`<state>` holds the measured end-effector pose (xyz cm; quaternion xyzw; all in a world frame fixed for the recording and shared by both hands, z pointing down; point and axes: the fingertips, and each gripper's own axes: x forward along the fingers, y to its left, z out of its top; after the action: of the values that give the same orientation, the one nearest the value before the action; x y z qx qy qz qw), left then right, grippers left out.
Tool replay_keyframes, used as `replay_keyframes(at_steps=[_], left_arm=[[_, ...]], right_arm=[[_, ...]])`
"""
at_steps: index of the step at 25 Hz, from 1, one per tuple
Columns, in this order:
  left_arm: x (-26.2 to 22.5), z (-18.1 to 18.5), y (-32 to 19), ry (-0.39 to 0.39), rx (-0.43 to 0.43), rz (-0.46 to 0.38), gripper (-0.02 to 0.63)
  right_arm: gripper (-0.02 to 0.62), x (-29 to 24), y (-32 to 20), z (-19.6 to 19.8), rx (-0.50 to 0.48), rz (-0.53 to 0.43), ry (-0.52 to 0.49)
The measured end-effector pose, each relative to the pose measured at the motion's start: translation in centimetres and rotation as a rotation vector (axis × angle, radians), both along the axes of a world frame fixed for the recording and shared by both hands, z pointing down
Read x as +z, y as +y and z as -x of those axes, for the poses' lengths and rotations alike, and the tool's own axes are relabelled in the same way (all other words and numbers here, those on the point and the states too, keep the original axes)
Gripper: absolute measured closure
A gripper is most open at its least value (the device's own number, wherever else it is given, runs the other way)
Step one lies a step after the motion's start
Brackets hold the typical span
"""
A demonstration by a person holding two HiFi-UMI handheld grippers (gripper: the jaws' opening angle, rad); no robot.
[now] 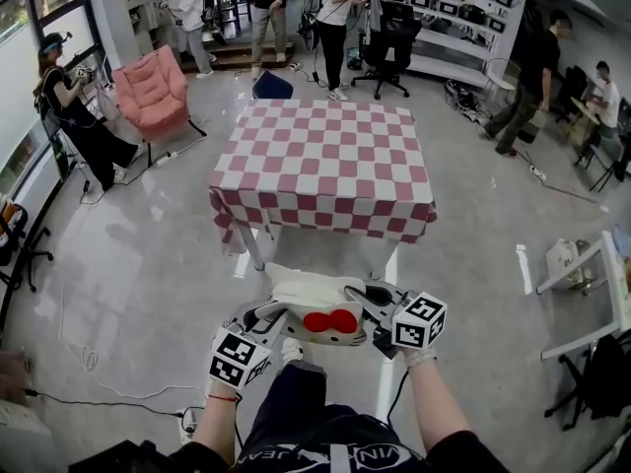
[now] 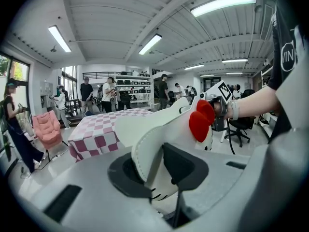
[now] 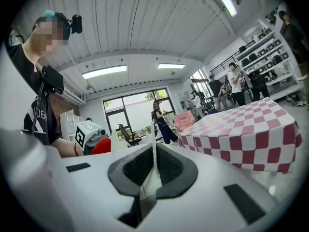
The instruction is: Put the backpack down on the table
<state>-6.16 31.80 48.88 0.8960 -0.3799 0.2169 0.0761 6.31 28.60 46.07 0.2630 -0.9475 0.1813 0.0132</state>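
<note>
Smooth white faux-leather backpack [image 1: 308, 298], cloth-covered table [image 1: 325, 166], glossy grey floor [image 1: 148, 254]

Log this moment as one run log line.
left gripper: shut on backpack | right gripper: shut on backpack | backpack: held between both, short of table | not yet set down

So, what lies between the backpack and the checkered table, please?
Only bare floor, seen in the head view; the backpack is held short of the table.

White backpack [image 1: 308, 296] with a red bow [image 1: 330, 321] on its front — held in the air, near the red-checked tabletop [image 1: 325, 166] but not on it.
</note>
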Motion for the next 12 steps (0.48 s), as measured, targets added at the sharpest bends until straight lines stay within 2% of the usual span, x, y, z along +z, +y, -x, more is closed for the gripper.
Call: replay_keyframes(at_steps=[12], left_arm=[[-0.3,1.0,-11.6,0.012,0.017,0.003,0.514]], right_arm=[[0.584,-0.5,-11.2,0.9,0.009,-0.004,0.008]])
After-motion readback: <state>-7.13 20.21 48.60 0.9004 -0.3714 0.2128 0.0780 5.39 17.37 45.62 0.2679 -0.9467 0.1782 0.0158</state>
